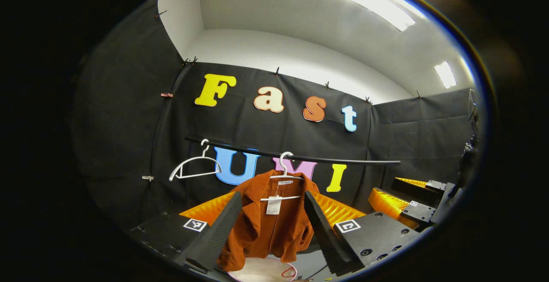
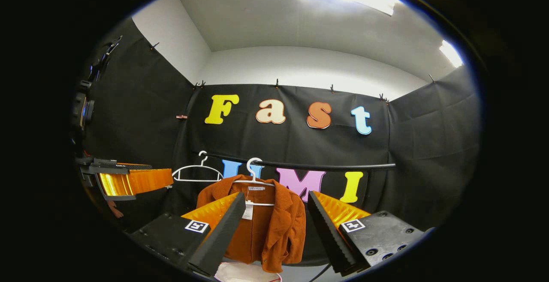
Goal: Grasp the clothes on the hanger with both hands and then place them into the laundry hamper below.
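Note:
A rust-orange jacket (image 1: 270,230) hangs on a white hanger (image 1: 285,168) from a black rail (image 1: 343,160), with a paper tag at its collar. My left gripper (image 1: 272,196) is open and short of the jacket, which shows between its fingers. In the right gripper view the same jacket (image 2: 268,226) hangs on its hanger (image 2: 255,175), and my right gripper (image 2: 276,197) is open in front of it, apart from the cloth. Below the jacket the rim of a white hamper (image 1: 263,271) (image 2: 244,273) shows. Each gripper holds nothing.
An empty white hanger (image 1: 193,166) (image 2: 197,172) hangs on the rail to the left of the jacket. The right gripper (image 1: 396,192) shows at the right of the left gripper view; the left gripper (image 2: 141,177) shows at the left of the right gripper view.

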{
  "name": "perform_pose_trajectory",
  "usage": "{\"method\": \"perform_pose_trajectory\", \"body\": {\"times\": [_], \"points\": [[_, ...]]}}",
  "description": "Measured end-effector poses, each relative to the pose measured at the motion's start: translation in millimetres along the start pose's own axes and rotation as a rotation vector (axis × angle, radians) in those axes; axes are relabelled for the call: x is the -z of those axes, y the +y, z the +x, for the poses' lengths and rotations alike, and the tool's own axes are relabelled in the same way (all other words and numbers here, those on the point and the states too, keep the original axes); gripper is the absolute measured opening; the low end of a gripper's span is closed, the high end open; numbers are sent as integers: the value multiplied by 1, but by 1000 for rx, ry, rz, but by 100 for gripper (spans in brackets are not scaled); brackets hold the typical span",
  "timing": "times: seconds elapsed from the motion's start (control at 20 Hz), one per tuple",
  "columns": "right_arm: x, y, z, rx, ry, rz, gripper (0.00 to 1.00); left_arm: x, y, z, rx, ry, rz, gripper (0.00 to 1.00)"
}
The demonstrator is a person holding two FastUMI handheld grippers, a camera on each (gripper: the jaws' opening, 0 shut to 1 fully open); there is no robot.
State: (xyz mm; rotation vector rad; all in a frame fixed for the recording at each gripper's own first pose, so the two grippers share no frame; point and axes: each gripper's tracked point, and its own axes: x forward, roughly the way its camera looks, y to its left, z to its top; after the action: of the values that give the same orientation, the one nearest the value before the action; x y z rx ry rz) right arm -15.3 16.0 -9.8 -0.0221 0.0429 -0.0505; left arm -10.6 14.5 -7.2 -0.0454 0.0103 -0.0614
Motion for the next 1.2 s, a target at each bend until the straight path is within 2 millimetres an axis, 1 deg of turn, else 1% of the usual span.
{"method": "perform_pose_trajectory", "body": {"times": [0.15, 0.3, 0.55, 0.65, 0.75, 0.8, 0.9, 1.05, 1.15, 1.2], "points": [[8, 1, 1, 29, 14, -8, 96, 8, 8, 7, 17, 14, -9, 93], [17, 1, 7, 48, 23, -28, 96, 18, 10, 16, 37, 27, -20, 93], [39, -2, 35, 50, 41, -27, 96, 35, 13, 45, 51, 52, -8, 93], [48, -6, 51, 48, 31, -19, 96, 46, 16, 60, 41, 72, -1, 93], [65, -7, 72, 42, 29, -15, 96, 58, 21, 77, 22, 88, 8, 93], [77, -5, 84, 29, 33, -9, 96, 62, 25, 86, 2, 89, 10, 93], [92, -1, 110, -8, 28, 7, 96, 69, 32, 105, -52, 75, -6, 93], [109, -3, 144, -50, 1, 5, 96, 91, 39, 134, -120, 74, -43, 93], [125, -3, 165, -83, -2, 1, 96, 111, 55, 149, -202, 91, -46, 93], [134, -3, 174, -95, 5, -4, 96, 116, 59, 156, -226, 87, -50, 93]]}}
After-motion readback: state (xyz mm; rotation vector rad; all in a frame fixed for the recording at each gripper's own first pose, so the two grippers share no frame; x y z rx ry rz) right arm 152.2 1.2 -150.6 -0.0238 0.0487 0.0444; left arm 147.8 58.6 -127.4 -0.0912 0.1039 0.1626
